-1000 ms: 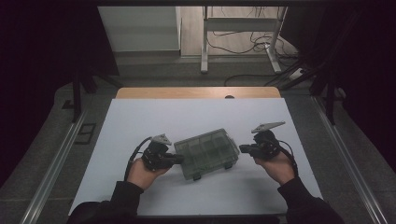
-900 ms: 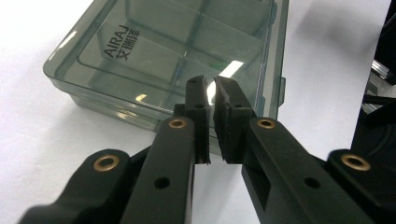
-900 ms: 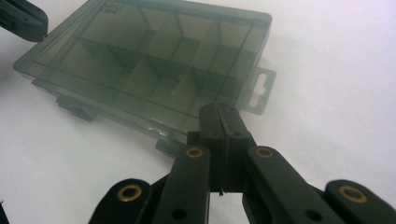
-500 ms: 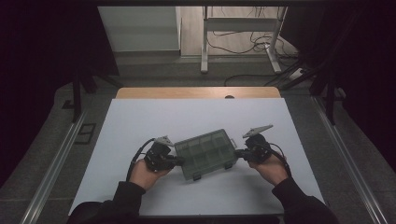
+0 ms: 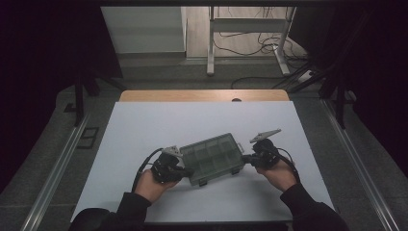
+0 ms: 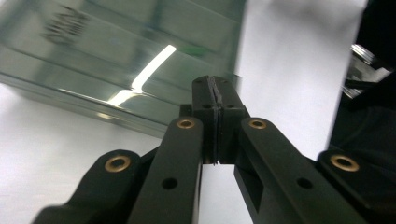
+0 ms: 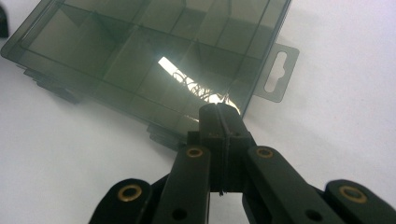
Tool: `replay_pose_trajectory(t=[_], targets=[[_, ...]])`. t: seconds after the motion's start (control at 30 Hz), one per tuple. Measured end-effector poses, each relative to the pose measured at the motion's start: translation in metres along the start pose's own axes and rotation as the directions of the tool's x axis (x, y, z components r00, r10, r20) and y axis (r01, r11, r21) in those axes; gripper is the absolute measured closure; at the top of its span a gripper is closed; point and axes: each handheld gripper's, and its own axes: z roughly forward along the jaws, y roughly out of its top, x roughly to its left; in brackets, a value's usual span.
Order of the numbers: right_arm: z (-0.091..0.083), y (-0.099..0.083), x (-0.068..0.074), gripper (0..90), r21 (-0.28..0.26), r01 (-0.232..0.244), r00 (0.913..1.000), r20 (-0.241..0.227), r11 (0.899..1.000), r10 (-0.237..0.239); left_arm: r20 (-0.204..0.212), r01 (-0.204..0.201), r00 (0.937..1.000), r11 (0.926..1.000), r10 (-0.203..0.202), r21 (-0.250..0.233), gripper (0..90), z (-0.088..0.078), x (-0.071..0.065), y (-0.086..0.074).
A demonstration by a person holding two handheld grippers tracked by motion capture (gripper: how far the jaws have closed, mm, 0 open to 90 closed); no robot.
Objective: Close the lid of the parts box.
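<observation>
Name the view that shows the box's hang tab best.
The right gripper view: the box's hang tab shows close and sharp, slot included. The high view gives the whole box small, the tab too small to tell. The left gripper view shows a blurred wall.

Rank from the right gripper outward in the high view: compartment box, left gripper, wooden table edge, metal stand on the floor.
From the right gripper:
1. Compartment box: right beside it, at its tips, mid-table.
2. Left gripper: across the box, on its other end.
3. Wooden table edge: far side of the table.
4. Metal stand: on the floor beyond the table.
</observation>
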Motion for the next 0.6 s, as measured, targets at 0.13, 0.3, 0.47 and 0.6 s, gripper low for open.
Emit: replay_pose_trajectory(t=[0.13, 0.3, 0.47, 0.6], targets=[[0.0, 0.0, 0.0, 89.5, 0.002, 0.004, 1.0, 0.002, 1.0, -0.004, 0.015, -0.023, 0.9996, 0.999, 0.022, 0.038, 89.4, 0.008, -0.011, -0.005], [-0.001, 0.0, 0.0, 89.5, 0.004, 0.002, 1.0, -0.001, 1.0, -0.002, -0.004, -0.025, 0.9997, 0.9946, 0.026, 0.101, 89.4, 0.023, -0.016, -0.009], [-0.001, 0.0, 0.0, 89.5, 0.005, 0.006, 1.0, -0.004, 1.0, -0.006, 0.002, -0.012, 0.9999, 0.9915, 0.012, 0.13, 89.6, 0.03, -0.011, -0.01], [-0.001, 0.0, 0.001, 89.4, 0.009, 0.008, 0.9999, -0.013, 1.0, -0.008, -0.016, 0.001, 0.9999, 0.9917, 0.002, 0.129, 89.7, 0.027, -0.005, -0.009]])
